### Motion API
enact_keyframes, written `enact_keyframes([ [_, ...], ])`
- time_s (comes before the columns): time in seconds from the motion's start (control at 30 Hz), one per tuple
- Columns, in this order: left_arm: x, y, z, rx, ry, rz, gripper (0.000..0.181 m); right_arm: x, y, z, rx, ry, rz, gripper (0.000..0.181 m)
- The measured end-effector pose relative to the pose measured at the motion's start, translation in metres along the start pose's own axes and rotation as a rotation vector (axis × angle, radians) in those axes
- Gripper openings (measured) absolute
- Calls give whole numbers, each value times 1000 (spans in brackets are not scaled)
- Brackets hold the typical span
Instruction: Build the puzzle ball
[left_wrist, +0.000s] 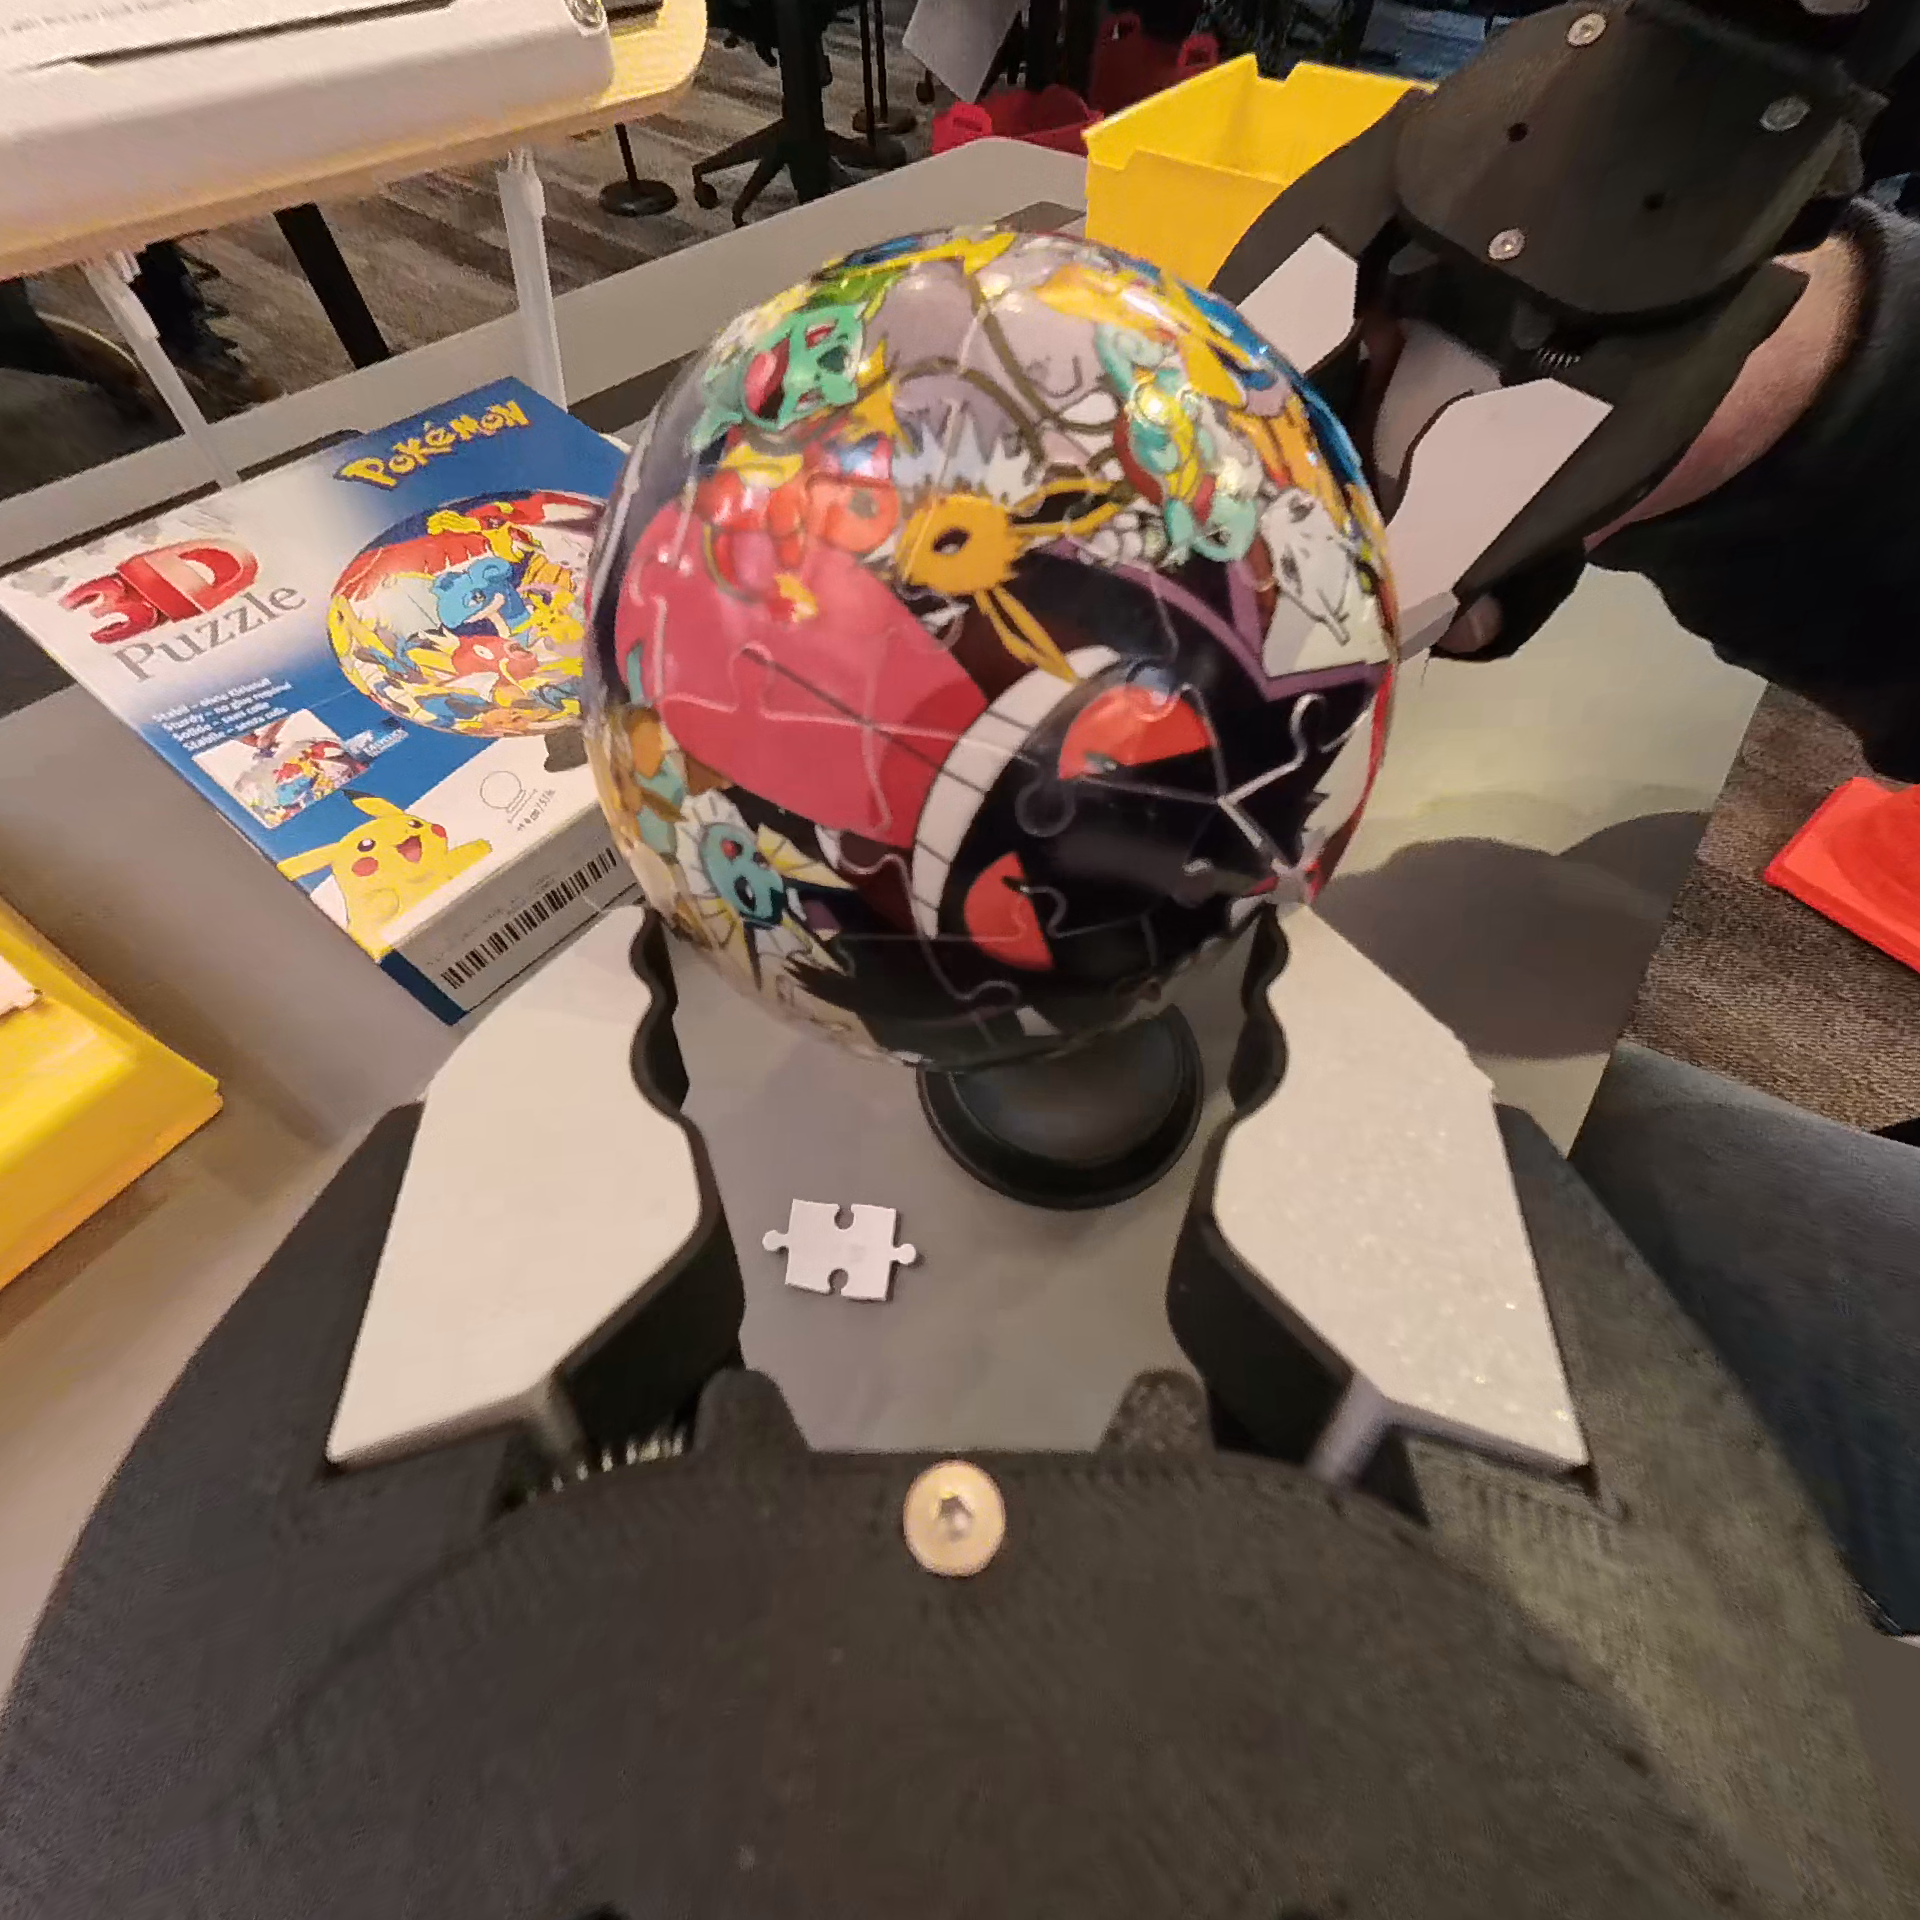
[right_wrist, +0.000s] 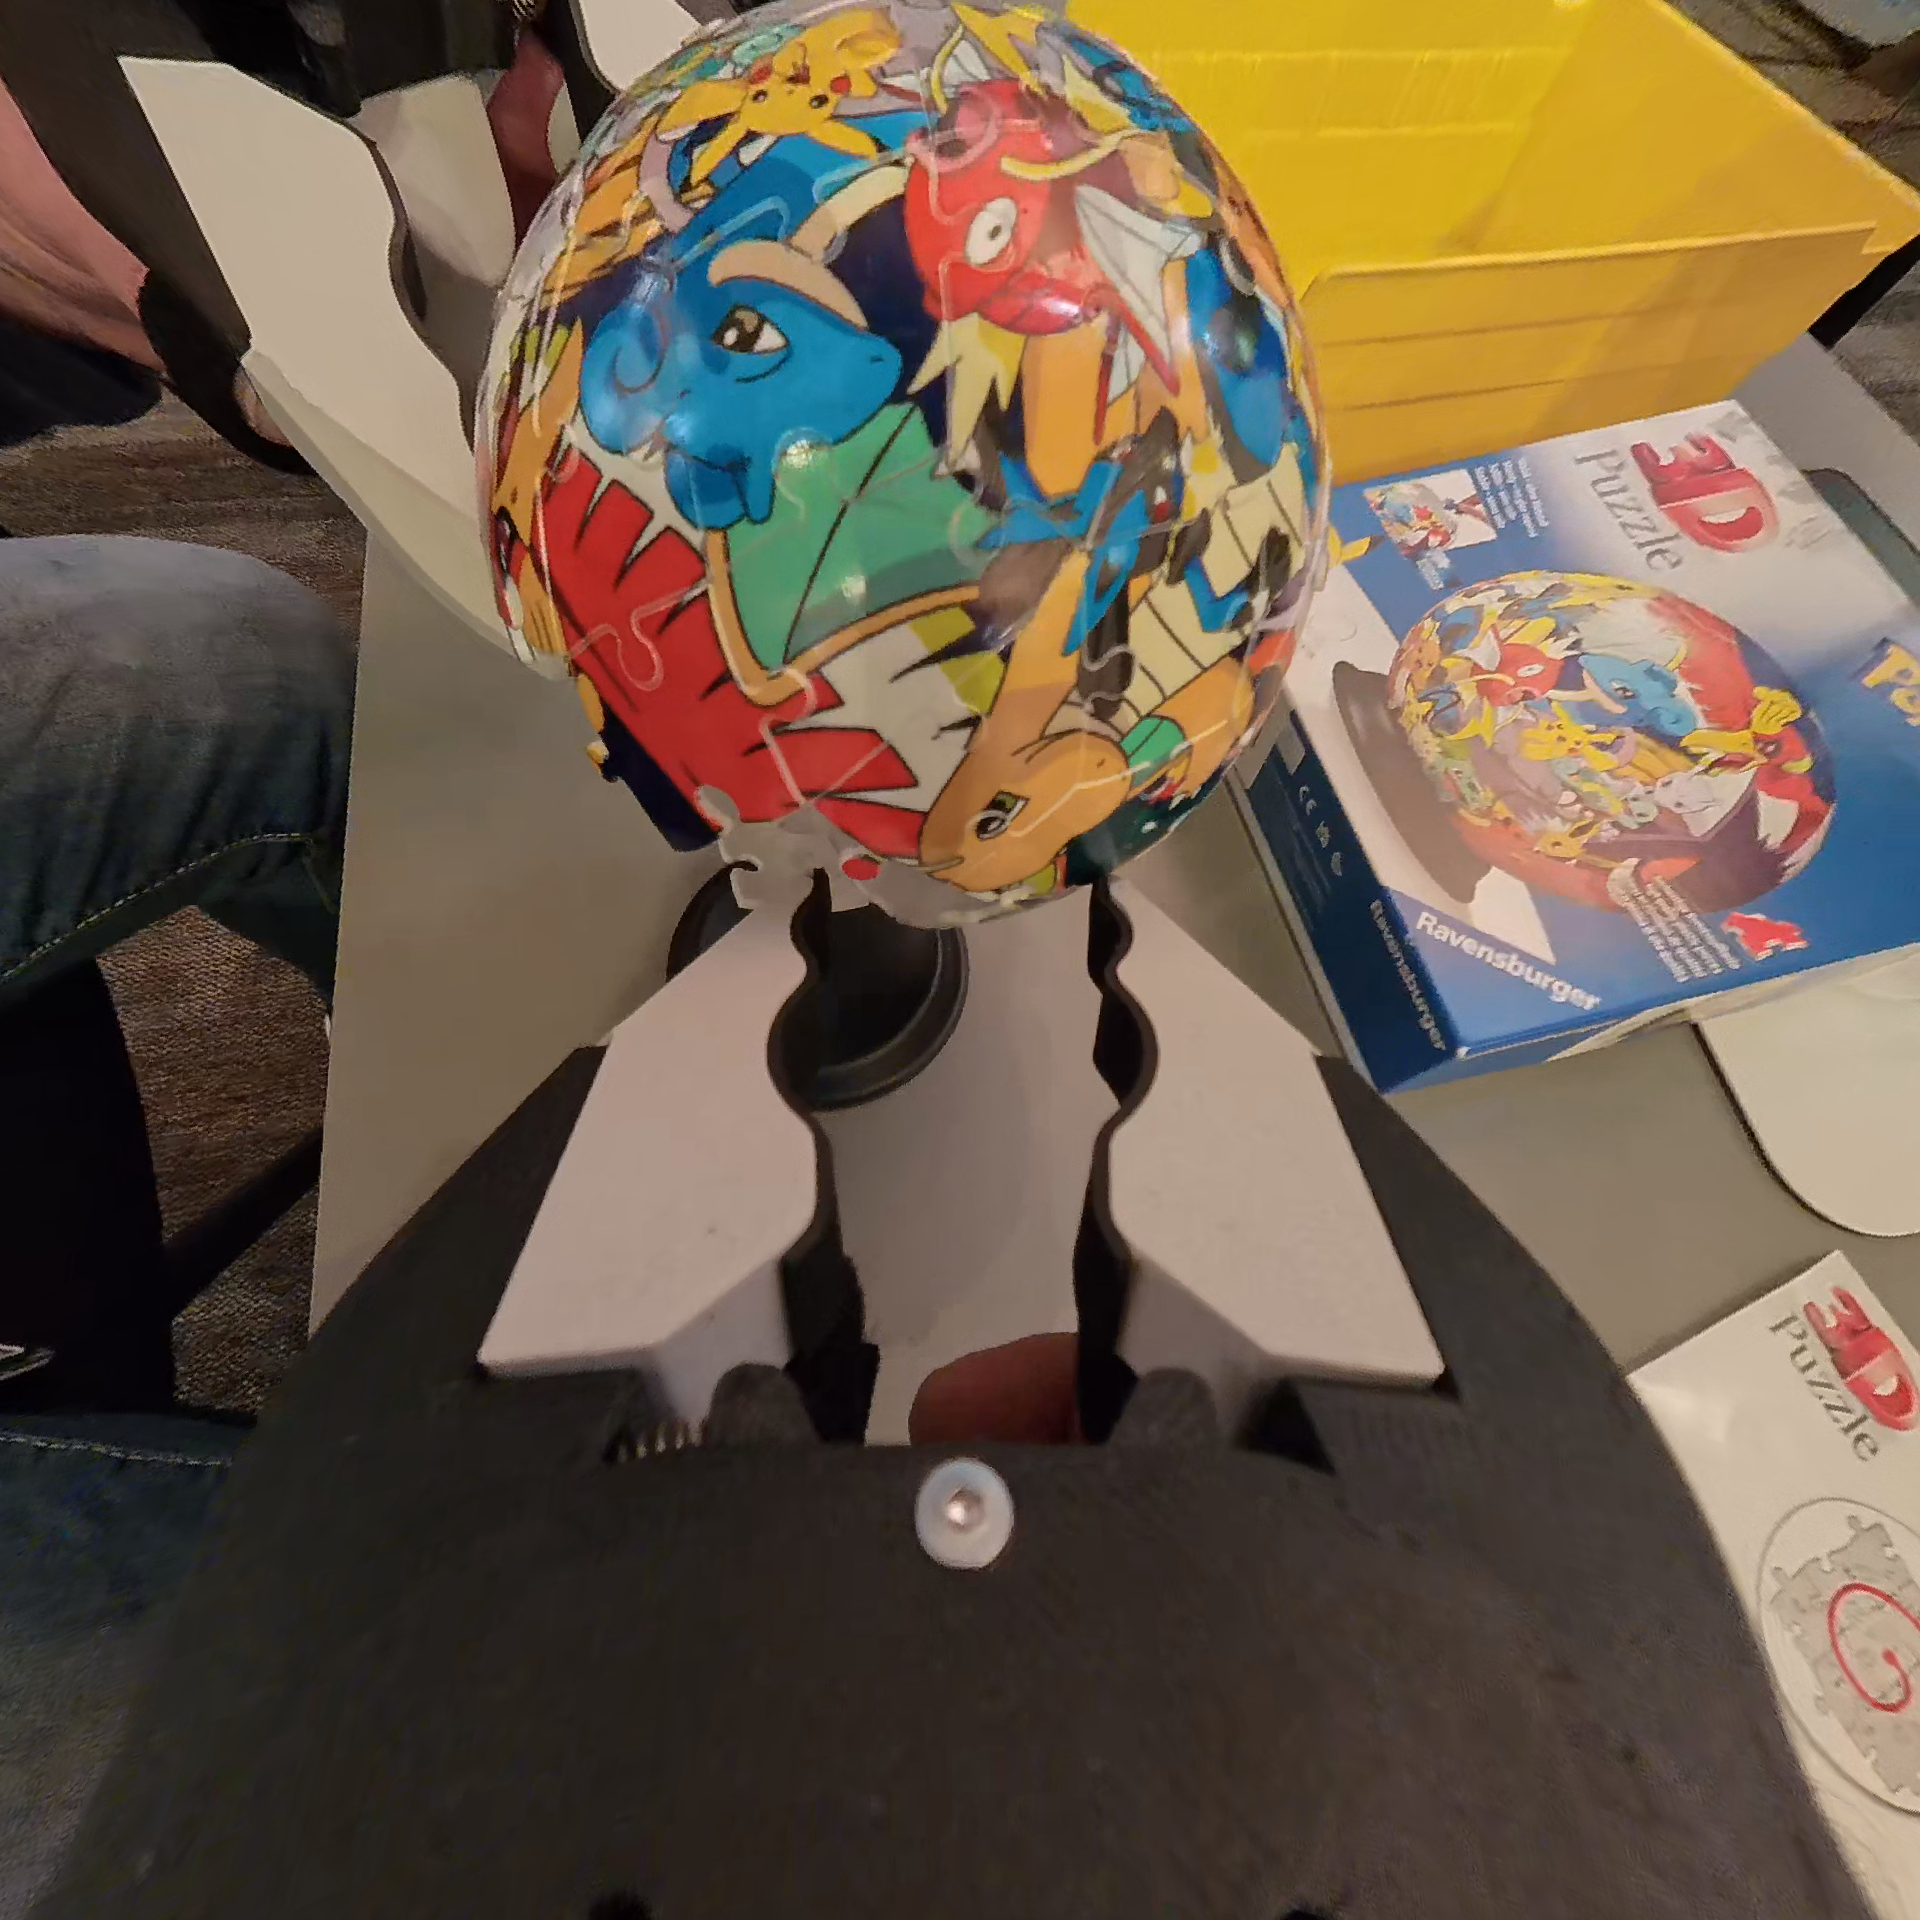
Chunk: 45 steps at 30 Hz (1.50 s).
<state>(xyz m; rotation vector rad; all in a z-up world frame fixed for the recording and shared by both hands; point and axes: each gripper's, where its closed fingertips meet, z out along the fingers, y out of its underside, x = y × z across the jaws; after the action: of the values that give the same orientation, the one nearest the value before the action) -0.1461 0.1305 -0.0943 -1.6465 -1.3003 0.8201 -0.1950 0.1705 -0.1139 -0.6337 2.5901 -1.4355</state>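
Left wrist view, near edge of the grey table (left_wrist: 156, 883): the left gripper (left_wrist: 966, 977) is spread wide, its two fingers flanking the lower half of the colourful cartoon-printed puzzle ball (left_wrist: 987, 644); whether the tips touch it I cannot tell.
Ball's place: it sits above a round black plastic stand (left_wrist: 1060, 1132), mid-table, looking almost fully assembled.
Loose piece: one small grey jigsaw piece (left_wrist: 842, 1247) lies blank side up on the table between the left fingers, just in front of the stand and apart from it.
Left side of table: a blue cardboard puzzle box (left_wrist: 343, 675) lies flat beside the ball; a yellow plastic bin (left_wrist: 1195, 166) stands at the far edge.
Other tool: the right gripper (left_wrist: 1423, 613) comes in from the far right, one finger tip touching or nearly touching the ball's side.

Right wrist view, opposite side: the right gripper (right_wrist: 945, 904) has its jaws parted with nothing between them, tips just below the ball (right_wrist: 904, 447).
Bottom of ball: a pale piece edge juts out at the lower rim above the stand (right_wrist: 873, 1008), seemingly beside a gap.
Right of ball: the box (right_wrist: 1579, 748) and a white printed leaflet (right_wrist: 1818, 1507).

Risk, as I judge it: with neither tool clamping the ball, a push from one side could roll it off the stand or pop seated pieces loose. The thin, flat piece may skid from under the fingers on the smooth table.
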Motion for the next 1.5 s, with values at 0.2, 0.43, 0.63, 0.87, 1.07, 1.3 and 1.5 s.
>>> enact_keyframes([
  [0.2,5,20,10,-24,22,-27,104,-4,18,4,-24,-3,22,48],
  [0.43,11,34,19,-26,39,-61,104,-9,32,7,-24,-11,41,47],
  [0.63,18,49,23,-45,31,-50,104,-13,42,8,-5,-10,57,47],
  [0.87,26,69,29,-88,17,-16,104,-16,46,8,34,-10,69,45],
  [1.07,26,72,29,-93,16,-4,105,-17,47,7,52,-9,69,46],
  [1.3,28,74,28,-108,14,32,106,-20,49,6,62,-8,75,48],
  [1.5,31,75,27,-110,19,43,108,-20,50,6,54,-7,73,48],
])
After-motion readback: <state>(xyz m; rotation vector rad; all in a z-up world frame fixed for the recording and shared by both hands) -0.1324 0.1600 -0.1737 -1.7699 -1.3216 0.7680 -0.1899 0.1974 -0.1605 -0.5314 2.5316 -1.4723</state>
